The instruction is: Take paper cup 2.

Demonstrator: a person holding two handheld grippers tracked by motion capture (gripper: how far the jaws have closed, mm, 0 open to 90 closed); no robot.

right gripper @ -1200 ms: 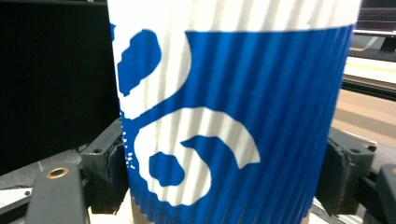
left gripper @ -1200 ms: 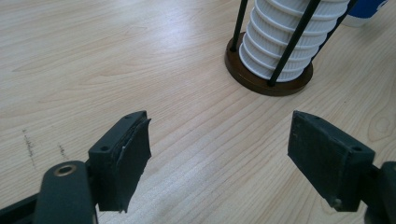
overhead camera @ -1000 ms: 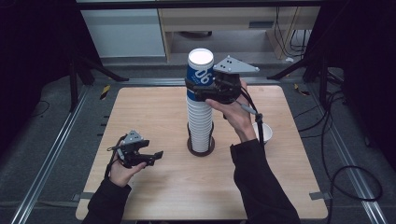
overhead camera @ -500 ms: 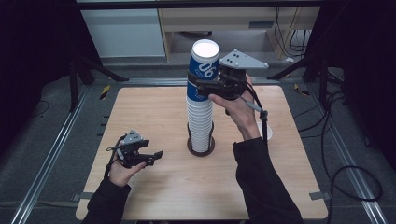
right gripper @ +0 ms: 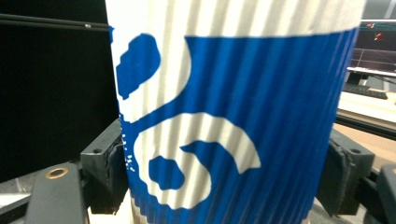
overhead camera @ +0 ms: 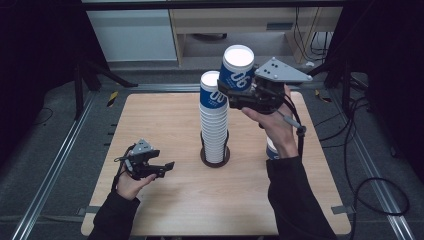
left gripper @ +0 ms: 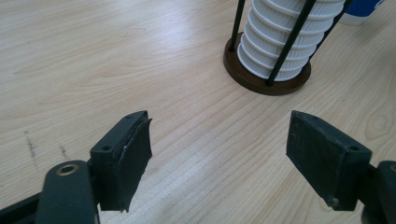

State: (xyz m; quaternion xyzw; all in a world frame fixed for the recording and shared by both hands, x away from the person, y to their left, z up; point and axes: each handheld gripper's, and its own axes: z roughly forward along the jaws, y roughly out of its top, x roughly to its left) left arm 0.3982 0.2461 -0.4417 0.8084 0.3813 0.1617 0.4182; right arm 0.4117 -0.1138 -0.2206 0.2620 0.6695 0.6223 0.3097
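My right gripper [overhead camera: 233, 92] is shut on a blue and white ribbed paper cup [overhead camera: 238, 69], held tilted in the air just right of and above the tall cup stack [overhead camera: 214, 125]. Up close, the cup [right gripper: 233, 116] sits between both black pads [right gripper: 109, 170]. The stack stands in a dark round holder [overhead camera: 215, 160] with thin upright rods at mid-table. My left gripper [overhead camera: 166, 166] rests low over the table's left front, open. Its jaws have just been closing slightly with nothing between them, and it [left gripper: 219, 154] points toward the holder base [left gripper: 268, 81].
Another blue and white cup [overhead camera: 271, 150] stands on the wooden table [overhead camera: 160, 115] to the right, partly hidden by the right forearm; it also shows as a blue edge [left gripper: 362, 11] beyond the holder. Metal rails run along both table sides, cabinets at the back.
The right gripper has lifted the top cup off the stack and carried it up and to the right. The left hand stayed where it was.
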